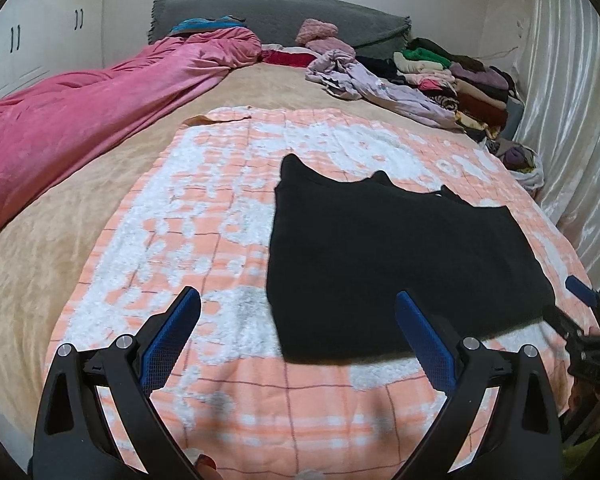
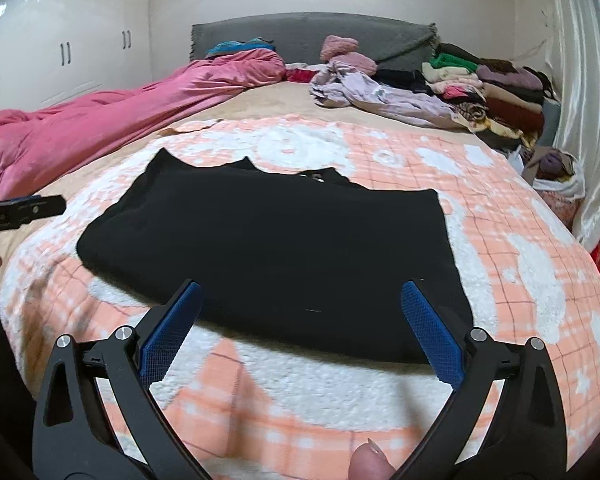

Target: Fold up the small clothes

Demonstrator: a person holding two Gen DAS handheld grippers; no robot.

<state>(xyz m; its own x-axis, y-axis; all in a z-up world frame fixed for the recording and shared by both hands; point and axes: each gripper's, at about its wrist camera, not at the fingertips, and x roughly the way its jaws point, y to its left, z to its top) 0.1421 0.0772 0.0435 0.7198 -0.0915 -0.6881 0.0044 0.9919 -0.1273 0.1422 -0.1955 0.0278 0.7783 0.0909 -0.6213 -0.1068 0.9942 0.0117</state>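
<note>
black garment (image 2: 268,256) lying flat on the peach blanket (image 2: 500,240) on the bed | left hand-held gripper (image 1: 298,320) and right hand-held gripper (image 2: 300,312) both wide open, nothing held | risk imo: pinching the fluffy blanket along with the hem, or only the top layer, so the fold drags crooked

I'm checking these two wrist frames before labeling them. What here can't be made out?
- Black garment: both views show flat black only, so its type, layers and folds are unreadable.
- Its near hem: the right gripper fingers cover parts in the right view.
- Clothes pile: small and far off, items indistinct.
- Left gripper: cut off by the edge in the right view.
</note>
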